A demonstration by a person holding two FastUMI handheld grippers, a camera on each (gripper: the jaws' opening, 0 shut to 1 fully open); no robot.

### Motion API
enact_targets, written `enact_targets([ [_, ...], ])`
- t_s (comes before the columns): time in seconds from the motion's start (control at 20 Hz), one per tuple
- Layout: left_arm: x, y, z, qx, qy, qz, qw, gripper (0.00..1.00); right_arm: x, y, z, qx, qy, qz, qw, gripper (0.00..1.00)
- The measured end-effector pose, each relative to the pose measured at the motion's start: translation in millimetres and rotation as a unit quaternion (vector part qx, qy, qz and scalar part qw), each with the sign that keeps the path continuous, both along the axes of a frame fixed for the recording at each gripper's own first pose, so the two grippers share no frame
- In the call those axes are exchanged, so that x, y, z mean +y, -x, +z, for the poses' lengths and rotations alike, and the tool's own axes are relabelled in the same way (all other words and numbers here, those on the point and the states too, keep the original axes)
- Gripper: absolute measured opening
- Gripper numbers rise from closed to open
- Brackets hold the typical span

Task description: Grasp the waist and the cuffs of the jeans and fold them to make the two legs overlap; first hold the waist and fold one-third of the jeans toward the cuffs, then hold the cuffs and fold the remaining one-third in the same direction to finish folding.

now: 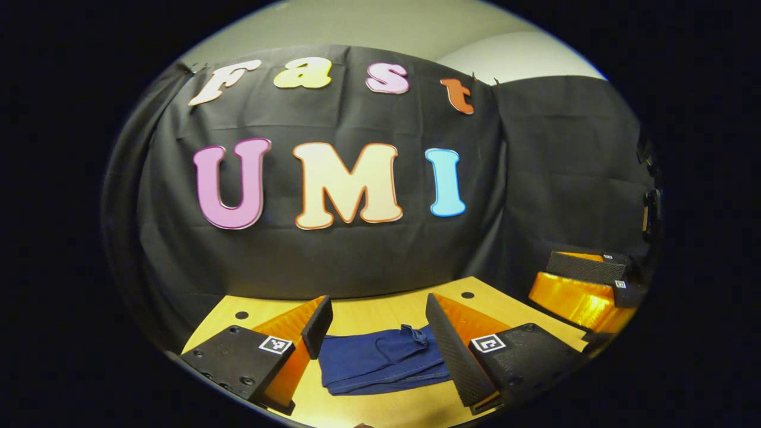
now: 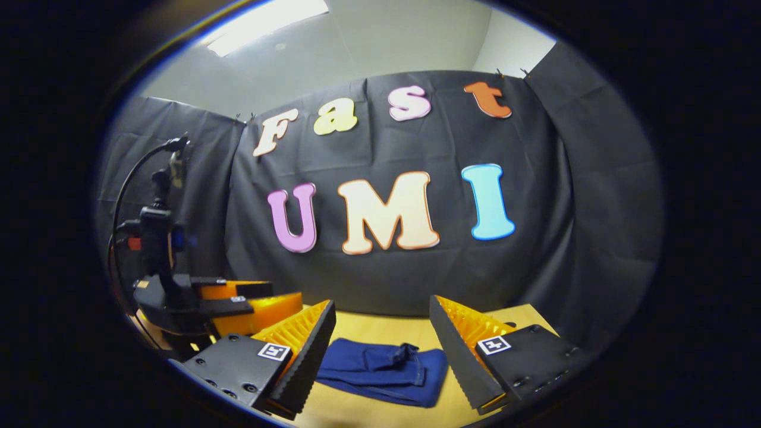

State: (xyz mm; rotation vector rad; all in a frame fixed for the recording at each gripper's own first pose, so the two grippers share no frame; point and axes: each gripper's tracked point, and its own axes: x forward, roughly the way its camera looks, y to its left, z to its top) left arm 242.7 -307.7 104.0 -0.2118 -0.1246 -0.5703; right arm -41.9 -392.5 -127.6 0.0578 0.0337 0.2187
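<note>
Black-padded orange fingers of the left gripper (image 1: 379, 339) stand wide apart above the wooden table (image 1: 386, 312), gripping nothing; the right gripper (image 2: 383, 345) is likewise spread and empty; between them lies the compact folded bundle of dark blue denim jeans (image 2: 383, 370) on the tabletop; a careless brush from either finger could undo that bundle, I think.

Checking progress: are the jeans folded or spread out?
Folded: the jeans lie as a compact layered bundle on the table, untouched.
</note>
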Motion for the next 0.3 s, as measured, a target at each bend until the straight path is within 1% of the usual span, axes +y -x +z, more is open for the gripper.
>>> enact_targets([
  [0.1,27.5,0.6,2.3,-0.006,0.018,0.016,1.0,0.93,16.4,0.3,16.1,-0.024,-0.002,-0.006,1.0,0.98],
  [0.2,52.7,-0.6,0.2,-0.013,0.022,0.035,0.999,0.94,28.7,3.0,22.2,-0.033,-0.001,-0.011,0.999,0.98],
  [0.25,60.8,-2.8,-0.1,-0.014,0.021,0.037,0.999,0.94,35.2,4.8,24.4,-0.035,-0.001,-0.012,0.999,0.94],
  [0.3,67.8,-2.5,0.2,-0.017,0.023,0.039,0.999,0.94,39.9,5.0,24.4,-0.036,0.0,-0.014,0.999,0.98],
])
